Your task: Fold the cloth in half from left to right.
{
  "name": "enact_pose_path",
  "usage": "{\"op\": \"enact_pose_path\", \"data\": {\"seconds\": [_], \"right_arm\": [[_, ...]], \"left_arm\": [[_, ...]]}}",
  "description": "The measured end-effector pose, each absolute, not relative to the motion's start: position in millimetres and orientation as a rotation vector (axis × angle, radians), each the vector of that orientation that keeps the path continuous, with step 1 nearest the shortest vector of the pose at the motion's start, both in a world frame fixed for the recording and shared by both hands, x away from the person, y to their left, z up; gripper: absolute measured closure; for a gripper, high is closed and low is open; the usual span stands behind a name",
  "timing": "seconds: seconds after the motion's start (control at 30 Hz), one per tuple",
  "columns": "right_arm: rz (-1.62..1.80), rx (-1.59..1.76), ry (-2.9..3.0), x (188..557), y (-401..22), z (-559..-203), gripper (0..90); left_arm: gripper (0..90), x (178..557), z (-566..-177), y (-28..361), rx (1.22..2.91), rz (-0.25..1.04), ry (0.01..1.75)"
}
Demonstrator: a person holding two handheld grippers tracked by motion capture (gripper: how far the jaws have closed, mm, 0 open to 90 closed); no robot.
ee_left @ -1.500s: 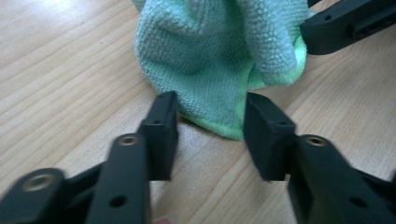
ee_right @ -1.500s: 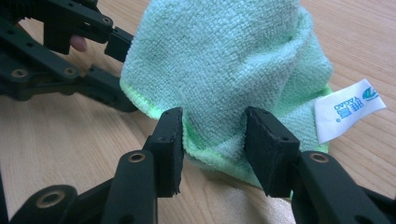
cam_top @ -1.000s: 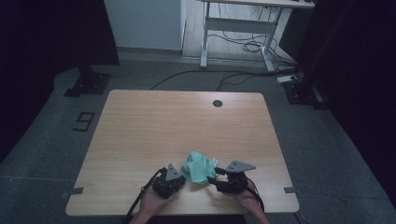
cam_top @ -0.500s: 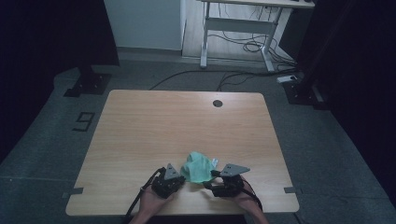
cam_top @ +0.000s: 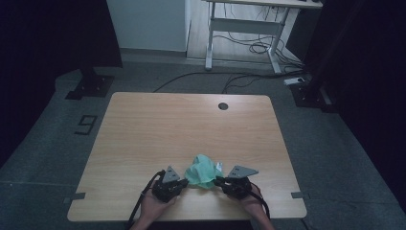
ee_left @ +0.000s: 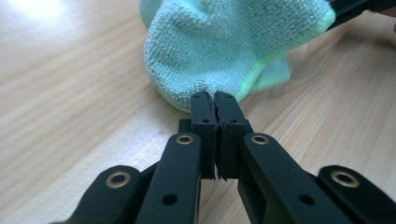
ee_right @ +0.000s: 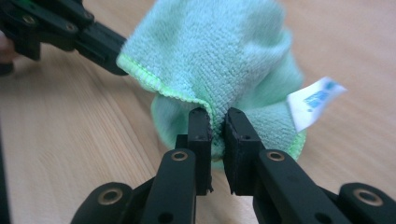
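Observation:
A crumpled mint-green microfibre cloth [cam_top: 203,170] lies near the front edge of the wooden table [cam_top: 191,124], between the two hand-held grippers. My left gripper [ee_left: 215,98] is shut, its pads pinching the cloth [ee_left: 219,42] at its lower edge. My right gripper [ee_right: 217,116] has just been closing, and a fold of the cloth [ee_right: 210,51] is pressed between its pads. A white label [ee_right: 315,100] sticks out of the cloth. From above, the left gripper [cam_top: 184,182] and the right gripper [cam_top: 218,181] point inward at the cloth from either side.
A round cable hole [cam_top: 223,106] sits near the table's far edge. Beyond the table stand a white desk frame [cam_top: 244,28] with loose cables and a dark stand base [cam_top: 88,84]. A "9" mark [cam_top: 86,123] is on the floor at the left.
The right gripper's tips have drawn in against the cloth's right side. Both hands and the cloth have stayed in about the same place.

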State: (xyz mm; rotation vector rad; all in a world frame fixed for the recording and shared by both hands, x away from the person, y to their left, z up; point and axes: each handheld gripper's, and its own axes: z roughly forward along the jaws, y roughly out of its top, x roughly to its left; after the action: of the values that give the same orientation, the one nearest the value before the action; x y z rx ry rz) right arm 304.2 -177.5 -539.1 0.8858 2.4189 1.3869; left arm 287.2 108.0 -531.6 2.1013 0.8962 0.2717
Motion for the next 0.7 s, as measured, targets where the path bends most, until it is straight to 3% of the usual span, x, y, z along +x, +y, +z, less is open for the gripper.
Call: {"op": "enact_pose_path", "data": {"seconds": [0.7], "right_arm": [[1.543, 0.778, 2.262, 282.3, -196.9, -465.3, 80.0]], "left_arm": [[88.0, 271.9, -462.7, 141.3, 1.896, 0.325, 0.822]]}}
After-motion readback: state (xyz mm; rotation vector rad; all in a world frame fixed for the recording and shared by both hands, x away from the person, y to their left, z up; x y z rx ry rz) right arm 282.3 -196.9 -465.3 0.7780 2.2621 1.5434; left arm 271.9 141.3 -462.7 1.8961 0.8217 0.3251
